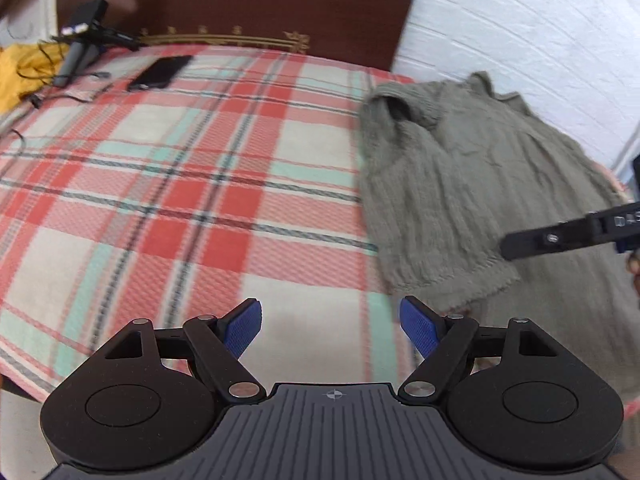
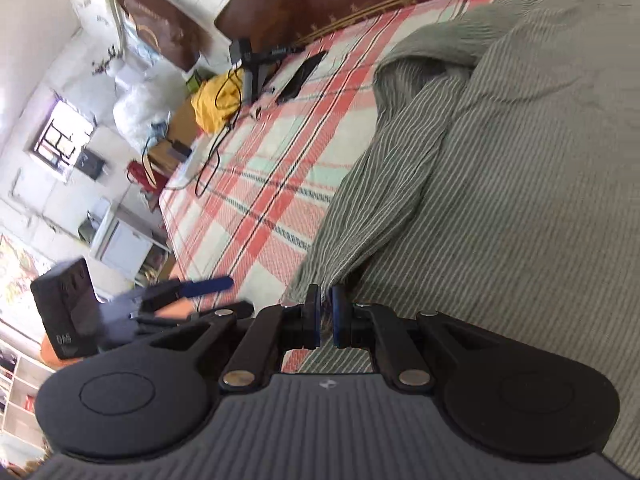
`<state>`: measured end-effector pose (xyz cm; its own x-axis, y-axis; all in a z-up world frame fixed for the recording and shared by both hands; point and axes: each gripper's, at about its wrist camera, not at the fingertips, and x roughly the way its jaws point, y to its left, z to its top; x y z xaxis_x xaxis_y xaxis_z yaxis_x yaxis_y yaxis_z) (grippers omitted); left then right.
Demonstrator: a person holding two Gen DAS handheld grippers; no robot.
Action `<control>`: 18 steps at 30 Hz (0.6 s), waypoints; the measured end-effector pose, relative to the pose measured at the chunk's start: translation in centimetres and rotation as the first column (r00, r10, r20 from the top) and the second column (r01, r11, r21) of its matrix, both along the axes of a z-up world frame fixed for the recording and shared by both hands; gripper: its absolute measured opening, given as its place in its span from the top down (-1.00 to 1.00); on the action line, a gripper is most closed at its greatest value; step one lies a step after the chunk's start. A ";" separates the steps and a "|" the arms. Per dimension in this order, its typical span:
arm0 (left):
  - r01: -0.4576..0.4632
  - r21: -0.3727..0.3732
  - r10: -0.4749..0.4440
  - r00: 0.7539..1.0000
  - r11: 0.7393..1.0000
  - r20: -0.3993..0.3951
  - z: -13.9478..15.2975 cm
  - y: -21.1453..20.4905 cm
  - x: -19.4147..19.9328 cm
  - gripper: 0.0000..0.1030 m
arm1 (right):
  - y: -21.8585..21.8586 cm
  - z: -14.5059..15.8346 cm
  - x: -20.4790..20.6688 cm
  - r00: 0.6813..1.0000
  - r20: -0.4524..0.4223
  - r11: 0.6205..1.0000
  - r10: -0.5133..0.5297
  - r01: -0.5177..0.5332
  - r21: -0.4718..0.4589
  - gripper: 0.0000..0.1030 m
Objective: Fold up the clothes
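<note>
- The plaid bedspread [image 1: 168, 184] lies bare in front of the left gripper [image 1: 330, 330], whose blue pads stand wide apart.
- Far corner: a phone [image 1: 160, 73], black cables [image 1: 44, 60] and a tripod-like stand [image 1: 82, 40] crowd the way.
- The headboard [image 1: 240, 4] closes the far edge.
- To the right, the green sweater [image 1: 472, 184] covers the bed, with the right gripper [image 2: 325, 316] over it.

Place: a home bedroom.
Bed: a plaid sheet [image 1: 168, 184] in red, cream and mint covers the mattress, with a dark wooden headboard [image 1: 240, 0] at its far end.
Walls: whitewashed brick wall [image 1: 520, 40] beside the bed; a small barred window [image 2: 60, 136] opposite.
Clutter: a phone [image 1: 160, 74] and cables [image 2: 216, 152] lie on the sheet, a yellow cloth [image 2: 212, 108] at its edge, white cabinet [image 2: 120, 240] and stuffed bags [image 2: 136, 108] along the wall.
</note>
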<state>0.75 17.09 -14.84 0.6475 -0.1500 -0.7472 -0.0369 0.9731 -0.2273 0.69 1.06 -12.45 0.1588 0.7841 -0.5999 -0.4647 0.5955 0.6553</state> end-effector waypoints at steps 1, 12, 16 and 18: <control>0.011 -0.032 -0.011 1.000 0.999 -0.004 -0.1 -0.3 0.0 -0.67 | -0.1 0.0 0.0 1.000 0.000 1.000 -0.004 0.004 -0.002 0.88; -0.034 -0.347 0.016 0.998 0.937 -0.054 -1.9 -1.2 0.5 -0.67 | -1.8 0.9 -0.1 0.999 -0.008 0.996 -0.047 0.048 0.073 0.88; -0.025 -0.477 0.008 0.999 0.878 -0.038 -2.3 -1.5 1.4 -0.67 | -2.5 1.9 0.5 0.996 -0.034 0.984 -0.077 0.081 0.158 0.88; -0.044 -0.565 0.029 0.999 0.824 -0.035 -2.8 -1.1 1.7 -0.67 | -2.8 2.3 0.7 0.996 -0.041 0.977 -0.083 0.089 0.194 0.89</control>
<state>2.49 15.99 -17.64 0.6444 -0.5277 -0.5534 -0.0819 0.6719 -0.7361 1.37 -1.76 -10.16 0.2135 0.8710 -0.4424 -0.3941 0.4911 0.7768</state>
